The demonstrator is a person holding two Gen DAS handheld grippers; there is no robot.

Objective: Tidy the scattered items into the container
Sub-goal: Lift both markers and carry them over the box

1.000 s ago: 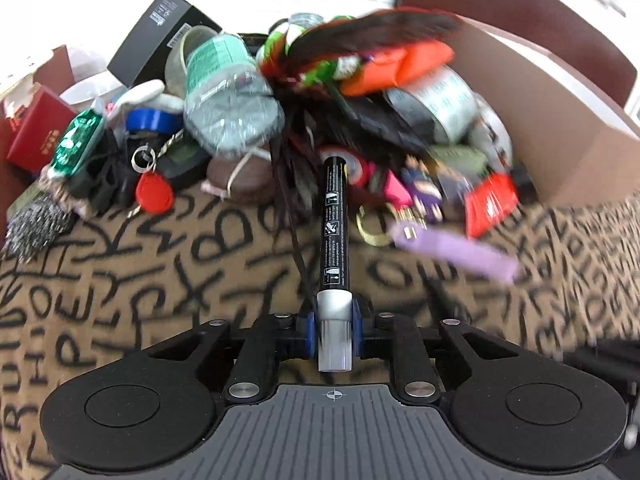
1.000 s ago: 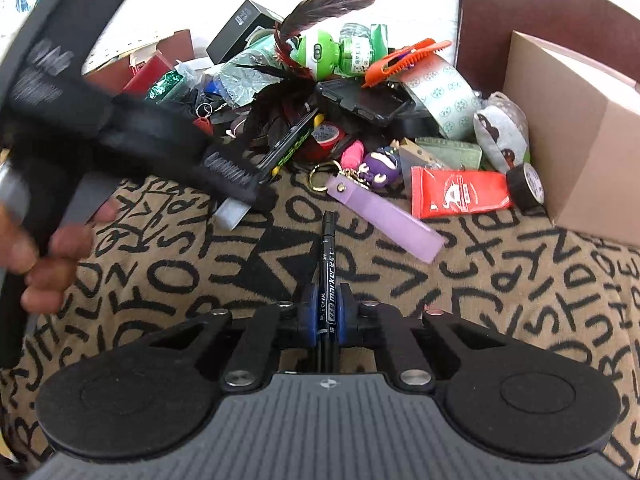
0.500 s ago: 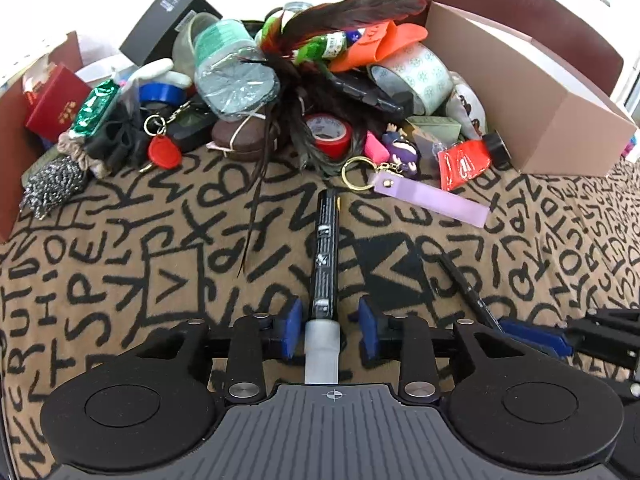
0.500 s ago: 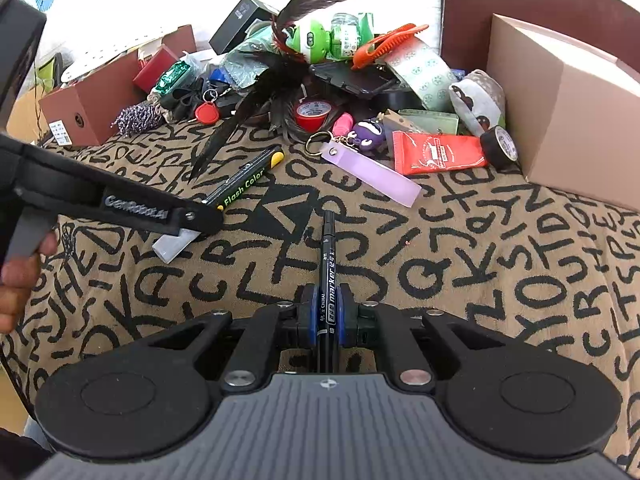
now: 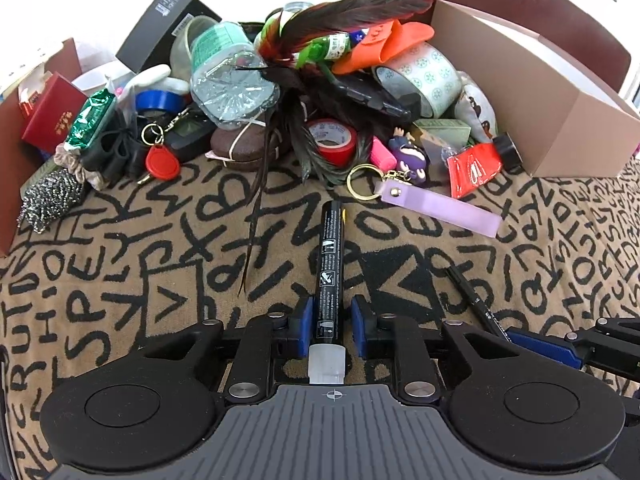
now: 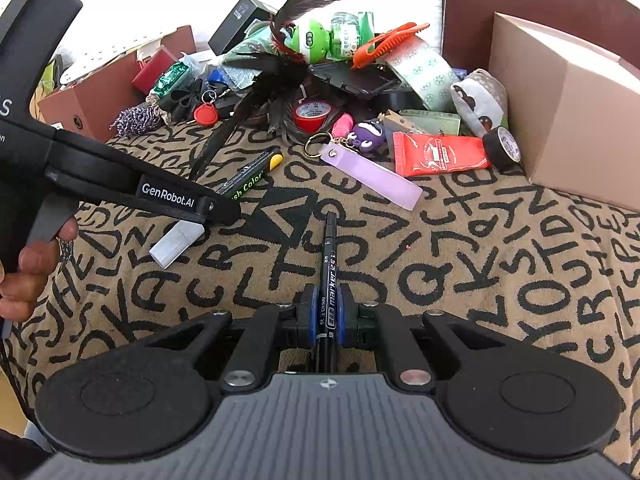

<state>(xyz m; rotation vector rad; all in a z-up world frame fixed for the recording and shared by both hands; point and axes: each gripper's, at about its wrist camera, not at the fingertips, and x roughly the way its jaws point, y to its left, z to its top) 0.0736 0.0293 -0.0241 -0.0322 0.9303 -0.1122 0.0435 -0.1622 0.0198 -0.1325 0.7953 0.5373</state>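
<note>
A thick black marker (image 5: 331, 264) with a clear cap lies on the lettered cloth (image 5: 140, 280), its yellow tip toward the pile. My left gripper (image 5: 332, 320) straddles its cap end, jaws closing; a gap still shows at the right pad. In the right wrist view that marker (image 6: 244, 186) runs under the left gripper (image 6: 228, 210). My right gripper (image 6: 329, 312) is shut on a thin black marker (image 6: 330, 248) whose tip rests on the cloth. The open cardboard box (image 6: 568, 112) stands at the far right.
A heap of clutter fills the back: plastic bottle (image 5: 228, 80), dark feathers (image 5: 344, 12), red tape roll (image 5: 332, 140), purple key strap (image 5: 440, 212), red tube (image 6: 440, 152), patterned tape (image 5: 424, 72), red key fob (image 5: 162, 164). A brown box (image 6: 100, 96) stands at the left.
The left gripper drew back from the pile, and its jaws let go of the thick marker, then narrowed again around it. The right gripper kept its grip on the thin marker.
</note>
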